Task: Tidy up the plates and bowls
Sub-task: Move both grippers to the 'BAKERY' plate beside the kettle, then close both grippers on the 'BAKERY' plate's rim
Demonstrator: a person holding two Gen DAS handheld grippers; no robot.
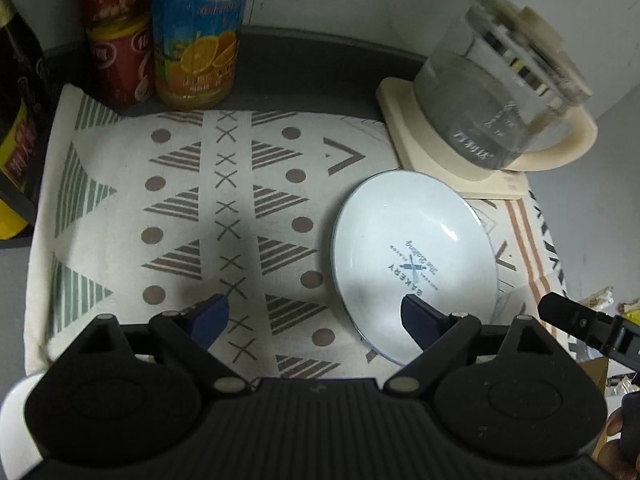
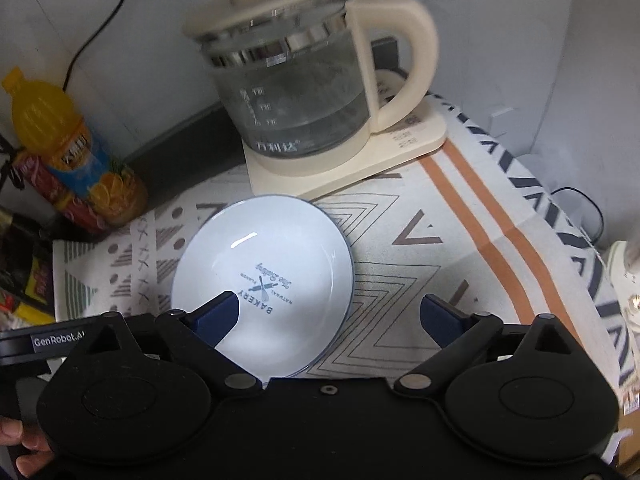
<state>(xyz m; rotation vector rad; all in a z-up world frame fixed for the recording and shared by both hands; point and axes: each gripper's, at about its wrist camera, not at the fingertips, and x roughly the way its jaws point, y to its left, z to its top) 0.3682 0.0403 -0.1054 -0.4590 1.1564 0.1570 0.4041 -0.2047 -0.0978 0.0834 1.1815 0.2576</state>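
1. Patterned cloth (image 1: 224, 208) spread over the tabletop, soft and woven; likely to give some grip under crockery, but may bunch or drag if a dish is slid across it.
2. Glass kettle (image 2: 296, 92) on its cream base (image 2: 348, 164), standing at twelve o'clock of the dish and just beside its far rim; breakable, best kept clear of any lift.
3. Orange drink bottle (image 1: 196, 36) and red can (image 1: 120, 64) parked at ten o'clock of the cloth, well apart from the dish.
4. White shallow bowl (image 2: 264, 280), printed "BAKERY" in the well, lying flat on the cloth right of centre. Looks glazed ceramic: stiff, moderately heavy, smooth and slippery, prone to chipping if dropped or knocked. Possibly a second dish beneath it, judging by a doubled edge at the near rim; cannot tell for sure.
5. Best hold judged to be the raised rim at the near edge, around six o'clock, one finger inside and one beneath, pinched firmly and lifted level.
6. Right gripper (image 2: 332, 320) hanging above the bowl's near right side, fingers wide apart and empty; left finger over the well, right finger over bare cloth.
7. Left gripper (image 1: 316, 320) at nine o'clock of the bowl, fingers (image 1: 420, 316) likewise spread and holding nothing; right finger over the near rim.
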